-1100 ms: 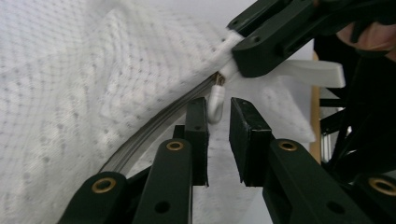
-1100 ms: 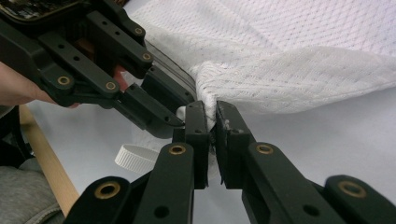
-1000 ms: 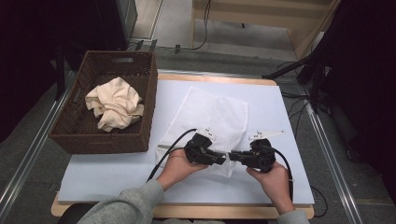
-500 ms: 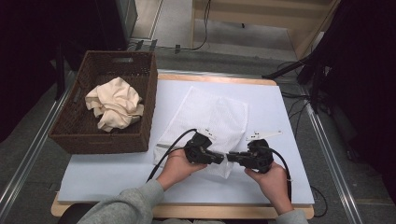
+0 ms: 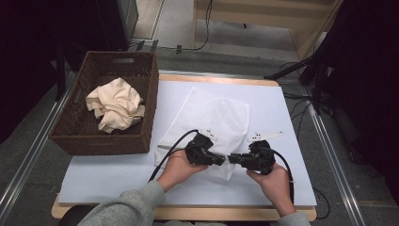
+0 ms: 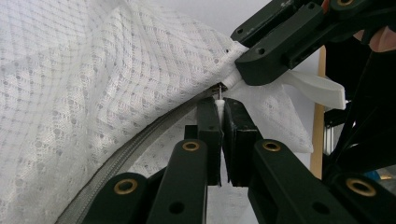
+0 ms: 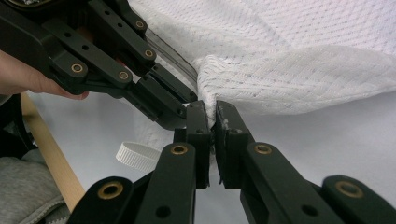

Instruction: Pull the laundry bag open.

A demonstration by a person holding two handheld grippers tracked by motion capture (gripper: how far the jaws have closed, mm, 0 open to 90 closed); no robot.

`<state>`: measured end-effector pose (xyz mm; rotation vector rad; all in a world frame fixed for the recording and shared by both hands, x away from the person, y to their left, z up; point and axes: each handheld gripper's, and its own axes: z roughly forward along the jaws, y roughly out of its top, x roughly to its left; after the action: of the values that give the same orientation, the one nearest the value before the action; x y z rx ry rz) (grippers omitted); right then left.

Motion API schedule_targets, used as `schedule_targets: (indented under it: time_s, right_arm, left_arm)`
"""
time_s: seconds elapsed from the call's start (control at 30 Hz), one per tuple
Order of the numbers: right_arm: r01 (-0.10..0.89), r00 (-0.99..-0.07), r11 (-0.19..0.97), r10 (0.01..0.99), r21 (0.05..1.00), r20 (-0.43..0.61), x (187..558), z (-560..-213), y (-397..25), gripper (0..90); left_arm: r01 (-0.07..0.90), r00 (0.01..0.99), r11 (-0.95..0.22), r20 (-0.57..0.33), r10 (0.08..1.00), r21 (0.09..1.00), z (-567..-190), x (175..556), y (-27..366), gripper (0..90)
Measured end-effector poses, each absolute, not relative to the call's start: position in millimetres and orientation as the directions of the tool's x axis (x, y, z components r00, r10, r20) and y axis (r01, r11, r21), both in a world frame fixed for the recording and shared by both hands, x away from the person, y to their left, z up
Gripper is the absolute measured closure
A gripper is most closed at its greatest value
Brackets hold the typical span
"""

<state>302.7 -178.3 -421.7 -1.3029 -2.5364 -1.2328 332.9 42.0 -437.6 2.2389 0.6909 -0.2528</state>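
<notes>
the white mesh bag (image 5: pixel 211 120) is lying flat on the worktop (image 5: pixel 282 117), just right of the wicker basket (image 5: pixel 89 136), which is holding a crumpled cream cloth (image 5: pixel 115 103). at the bag's near corner, the left hand-held gripper (image 6: pixel 222 109) is pinching the small zipper pull (image 6: pixel 219 95) with its jaws nearly closed. the right hand-held gripper (image 7: pixel 211 114) is facing it, jaws clamped tight on the bag's fabric edge, lifting that corner slightly.
</notes>
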Motion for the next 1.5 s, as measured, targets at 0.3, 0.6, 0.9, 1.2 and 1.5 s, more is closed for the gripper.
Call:
schedule_targets:
  time_s: [0.3, 0.6, 0.9, 1.2, 1.5]
  right_arm:
    - [0.708, -0.628, 0.306, 0.684, 0.637, 0.37, 304.5, -419.3, -187.2, 86.8]
    - [0.715, -0.621, 0.297, 0.685, 0.633, 0.381, 307.1, -422.4, -192.8, 86.5]
    - [0.719, -0.616, 0.293, 0.688, 0.63, 0.383, 307.1, -421.6, -196.2, 86.3]
    - [0.735, -0.59, 0.279, 0.712, 0.619, 0.381, 308.7, -421.3, -203.8, 86.1]
    - [0.736, -0.583, 0.273, 0.72, 0.619, 0.376, 309.0, -421.7, -208.9, 85.9]
  left_arm:
    - [0.592, 0.804, -0.559, -0.385, 0.453, 0.58, -439.6, 342.4, 52.9, 87.2]
    - [0.592, 0.805, -0.558, -0.39, 0.448, 0.581, -438.6, 343.2, 56.0, 86.9]
    - [0.6, 0.799, -0.548, -0.399, 0.45, 0.583, -436.9, 345.2, 60.9, 86.9]
    - [0.602, 0.797, -0.546, -0.394, 0.458, 0.583, -436.3, 347.2, 65.1, 86.9]
    - [0.602, 0.797, -0.549, -0.392, 0.459, 0.581, -435.5, 347.2, 66.4, 86.8]
